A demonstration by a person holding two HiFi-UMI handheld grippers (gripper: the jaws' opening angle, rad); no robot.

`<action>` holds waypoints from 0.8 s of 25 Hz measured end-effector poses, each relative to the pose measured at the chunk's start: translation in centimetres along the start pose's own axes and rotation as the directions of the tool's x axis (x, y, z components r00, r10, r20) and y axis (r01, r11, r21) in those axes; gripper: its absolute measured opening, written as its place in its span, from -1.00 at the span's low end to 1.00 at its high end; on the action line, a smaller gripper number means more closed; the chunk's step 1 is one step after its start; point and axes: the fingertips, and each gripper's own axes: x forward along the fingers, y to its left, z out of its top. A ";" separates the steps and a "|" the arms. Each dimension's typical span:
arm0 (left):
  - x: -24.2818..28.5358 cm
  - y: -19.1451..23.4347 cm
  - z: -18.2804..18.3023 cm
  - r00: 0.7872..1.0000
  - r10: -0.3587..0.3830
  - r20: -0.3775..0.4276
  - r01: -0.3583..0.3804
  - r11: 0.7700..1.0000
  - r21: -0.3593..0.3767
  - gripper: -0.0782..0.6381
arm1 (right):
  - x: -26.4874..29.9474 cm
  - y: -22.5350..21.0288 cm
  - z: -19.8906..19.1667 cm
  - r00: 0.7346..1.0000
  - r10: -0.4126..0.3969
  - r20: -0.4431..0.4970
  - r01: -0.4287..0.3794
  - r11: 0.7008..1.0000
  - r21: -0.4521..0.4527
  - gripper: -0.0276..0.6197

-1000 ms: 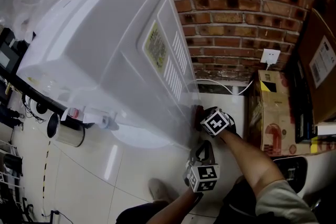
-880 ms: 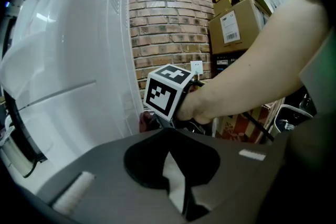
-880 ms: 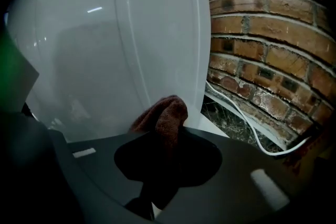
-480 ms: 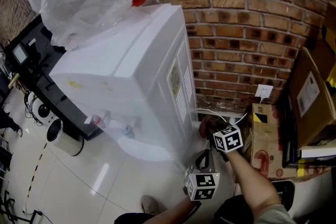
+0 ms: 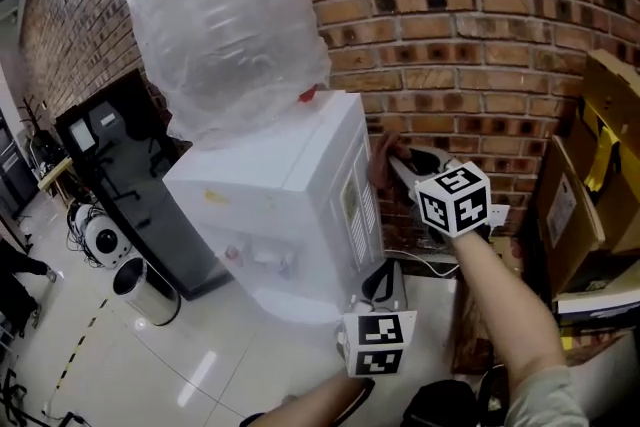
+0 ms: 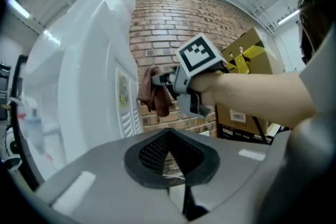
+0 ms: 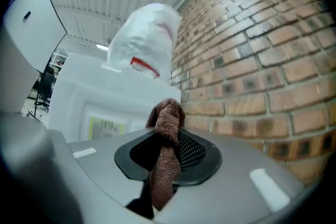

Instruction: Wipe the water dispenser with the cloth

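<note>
While a tall black stand (image 5: 125,165) and a silver cylindrical metal bin (image 5: 145,290) fill the far left of the head view on a glossy white tiled floor (image 5: 200,355), the white box-shaped water dispenser (image 5: 290,195) stands just right of them, close to a red brick wall (image 5: 480,35). On its top sits a large water bottle (image 5: 220,15) wrapped in crinkled clear plastic, with a red label showing through. Small taps (image 5: 250,260) stick out of the dispenser's front, and its right-hand panel carries a yellowish label (image 5: 352,205) beside white vent slats (image 5: 368,210). Low down by that panel's foot hangs the left gripper (image 5: 385,280). Its black mesh fingers are drawn together with nothing between them, and its black-and-white marker cube (image 5: 378,343) faces the camera. Higher up and a little further right, the right gripper (image 5: 400,160) is held out level on a bare forearm (image 5: 500,295). Its fingers are pinched on a brown terry cloth (image 5: 383,165), which bunches above the pads and trails down between them. The cloth hangs at the upper rear edge of the dispenser's vented panel, between that panel and the brickwork. Whether it touches the white surface cannot be told. Brown cardboard boxes (image 5: 570,215), one strapped with yellow tape, are stacked at the far right.
</note>
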 end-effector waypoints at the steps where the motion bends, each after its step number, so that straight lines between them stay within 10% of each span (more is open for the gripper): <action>1: -0.4 0.2 1.2 1.000 0.001 0.010 -0.001 1.000 0.007 -0.78 | 0.2 0.1 2.9 0.999 0.001 0.032 0.000 1.000 -0.025 -0.66; 8: -2.1 2.2 8.0 0.995 0.028 0.094 -0.033 0.998 0.047 -0.78 | 3.7 1.5 14.7 0.996 0.024 0.089 -0.010 0.988 -0.152 -0.66; 20: -1.8 2.8 7.7 0.995 0.034 0.091 -0.039 0.998 0.052 -0.78 | 6.7 -1.0 10.5 0.997 -0.079 -0.020 0.076 0.990 -0.119 -0.66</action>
